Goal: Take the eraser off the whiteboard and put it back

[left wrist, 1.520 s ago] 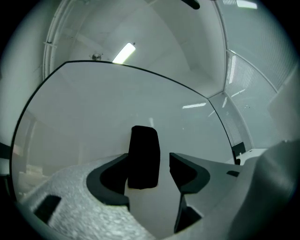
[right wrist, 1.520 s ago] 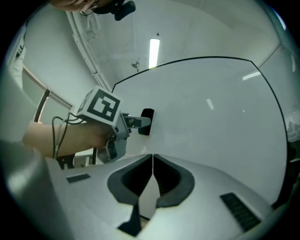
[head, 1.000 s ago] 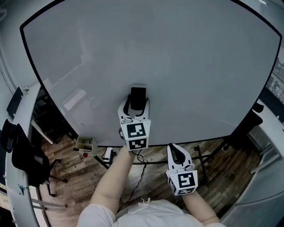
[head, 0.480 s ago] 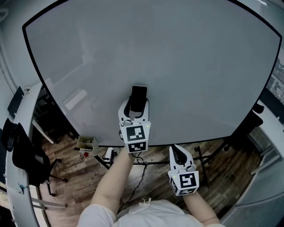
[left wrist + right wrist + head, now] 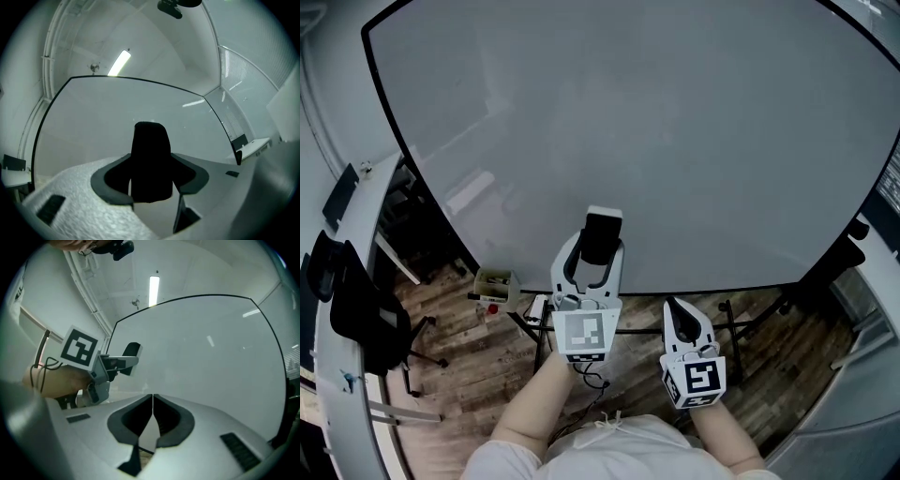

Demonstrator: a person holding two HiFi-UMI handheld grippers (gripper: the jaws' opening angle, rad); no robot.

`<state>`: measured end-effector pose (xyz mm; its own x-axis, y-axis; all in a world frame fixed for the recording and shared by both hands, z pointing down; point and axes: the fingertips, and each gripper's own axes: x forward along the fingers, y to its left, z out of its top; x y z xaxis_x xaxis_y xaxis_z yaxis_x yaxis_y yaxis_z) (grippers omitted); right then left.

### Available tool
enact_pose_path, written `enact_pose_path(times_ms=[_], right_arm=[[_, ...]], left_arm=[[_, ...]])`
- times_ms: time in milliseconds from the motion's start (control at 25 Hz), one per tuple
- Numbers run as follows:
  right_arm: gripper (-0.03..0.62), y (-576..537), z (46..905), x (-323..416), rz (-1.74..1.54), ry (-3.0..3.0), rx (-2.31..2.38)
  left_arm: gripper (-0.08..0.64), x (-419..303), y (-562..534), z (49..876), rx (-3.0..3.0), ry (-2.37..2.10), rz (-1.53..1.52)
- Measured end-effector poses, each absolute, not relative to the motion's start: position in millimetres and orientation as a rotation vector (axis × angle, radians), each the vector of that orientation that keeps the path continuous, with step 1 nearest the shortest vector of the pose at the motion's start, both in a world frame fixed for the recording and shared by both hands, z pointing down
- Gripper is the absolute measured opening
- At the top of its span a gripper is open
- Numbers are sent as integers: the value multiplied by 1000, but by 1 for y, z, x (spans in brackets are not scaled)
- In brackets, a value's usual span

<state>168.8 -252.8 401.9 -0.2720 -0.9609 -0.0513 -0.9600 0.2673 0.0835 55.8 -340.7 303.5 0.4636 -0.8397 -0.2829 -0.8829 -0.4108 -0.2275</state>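
Eraser [image 5: 602, 239], black, clamped upright in the left tongs [image 5: 598, 247] out in front of the lower middle of the whiteboard [image 5: 675, 141], right tongs [image 5: 672, 309] pinched shut on nothing, just hanging lower off to the side.

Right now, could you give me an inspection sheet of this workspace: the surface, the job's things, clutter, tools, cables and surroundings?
Surface: whiteboard, blank, no writing seen.
Job's things: eraser, black, appears lifted off the whiteboard, clamped in the left tool.
Clutter: small box on the floor below the whiteboard's lower left edge.
Tools: left tool shut on the eraser; right tool shut, empty, held lower and to the side.
Cables: thin cable hanging below the left tool.
Surroundings: wooden floor; black chair at left; ceiling light on.
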Motion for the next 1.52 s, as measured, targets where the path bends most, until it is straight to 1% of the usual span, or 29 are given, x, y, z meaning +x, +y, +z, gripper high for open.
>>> enact_pose_path(times_ms=[240, 560, 1520], right_arm=[[28, -250, 408, 145, -140, -2518, 1868], [28, -249, 416, 125, -131, -2541, 1863], [28, -253, 405, 120, -184, -2523, 1895]], left_arm=[[249, 27, -311, 348, -2451, 1490, 155], [249, 9, -286, 397, -2562, 1520, 131], [249, 18, -286, 399, -2638, 1471, 125]])
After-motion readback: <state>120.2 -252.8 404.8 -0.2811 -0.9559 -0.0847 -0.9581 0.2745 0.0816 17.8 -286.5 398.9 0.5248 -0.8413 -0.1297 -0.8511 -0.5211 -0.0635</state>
